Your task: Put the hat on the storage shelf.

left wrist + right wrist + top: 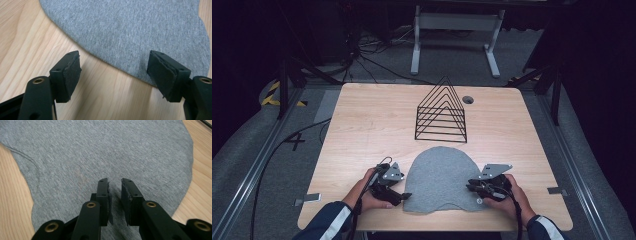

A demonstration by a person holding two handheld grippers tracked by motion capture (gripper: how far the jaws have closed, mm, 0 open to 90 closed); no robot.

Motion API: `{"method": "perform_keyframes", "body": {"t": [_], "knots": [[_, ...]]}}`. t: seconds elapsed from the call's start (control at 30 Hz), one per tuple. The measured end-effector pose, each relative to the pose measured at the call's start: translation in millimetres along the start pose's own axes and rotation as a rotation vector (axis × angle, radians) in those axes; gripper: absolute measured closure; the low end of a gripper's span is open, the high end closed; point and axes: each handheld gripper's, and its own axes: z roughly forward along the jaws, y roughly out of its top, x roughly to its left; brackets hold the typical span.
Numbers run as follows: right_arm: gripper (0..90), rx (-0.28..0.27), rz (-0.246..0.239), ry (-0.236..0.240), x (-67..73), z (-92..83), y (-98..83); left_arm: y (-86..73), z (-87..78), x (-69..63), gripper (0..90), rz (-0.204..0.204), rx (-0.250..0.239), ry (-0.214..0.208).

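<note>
A grey knit beanie (pixel 439 177) lies flat on the near half of the wooden worktop (pixel 362 130), about midway between its left and right edges. Its long axis runs near to far: the rounded crown points toward the far edge, and the wider open hem sits close to the near edge. The fabric looks smooth, with a faint curved seam line showing in the right gripper view.

The left gripper (pixel 404 196) sits at the hat's near-left corner, held in the person's left hand (pixel 369 192). In the left gripper view its jaws stand wide apart, holding nothing; 1 jaw is over bare wood, the other at the curved edge of the beanie (pixel 140 32).

The right gripper (pixel 469 186) is at the hat's right side, in the person's right hand (pixel 512 197). In the right gripper view its jaws are nearly together, with a narrow gap between them, low over the beanie (pixel 100 155). Whether any fabric is pinched between them I cannot tell.

Just beyond the crown stands a black wire rack (pixel 442 111) with a triangular profile, its peak up. Near its right, toward the far edge, is a round cable hole (pixel 468 99) in the worktop. Past the worktop, on the grey floor (pixel 242 145), stand the white legs of another table (pixel 457 35), with black cables (pixel 367 52) trailing to the left.
</note>
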Motion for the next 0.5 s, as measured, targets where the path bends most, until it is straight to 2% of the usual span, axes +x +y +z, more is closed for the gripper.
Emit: {"method": "perform_keyframes", "body": {"t": [0.07,0.13,0.2,0.27,0.37,0.4,0.43,0.47,0.5], "knots": [[72.6,0.004,-0.006,0.012,4.3,3.4,4.5,-4.0,-4.1,2.8,27.4,-0.012,0.003,0.016],[61.0,0.016,-0.023,0.001,6.7,5.1,8.8,-7.4,-7.3,7.6,26.0,-0.047,0.004,0.045],[60.1,0.011,-0.026,-0.020,3.7,2.8,12.9,-7.6,-9.2,11.9,26.6,-0.079,-0.006,0.065],[58.5,-0.027,-0.001,-0.042,-4.9,-2.6,16.9,-4.1,-10.8,18.3,27.6,-0.110,-0.043,0.062],[56.6,-0.065,0.058,-0.071,-21.8,-6.4,23.6,7.1,-10.2,28.3,27.5,-0.116,-0.066,0.071],[56.6,-0.065,0.058,-0.071,-21.8,-6.4,23.6,7.1,-10.2,28.3,27.5,-0.116,-0.066,0.071],[54.9,-0.069,0.078,-0.077,-25.8,-5.0,25.5,12.0,-8.0,32.5,27.5,-0.119,-0.068,0.061],[53.9,-0.056,0.087,-0.081,-31.4,2.0,30.4,16.1,-5.3,36.4,27.3,-0.114,-0.069,0.063],[53.8,-0.046,0.079,-0.093,-32.7,6.1,32.7,24.0,2.9,42.8,27.1,-0.118,-0.063,0.059]]}}
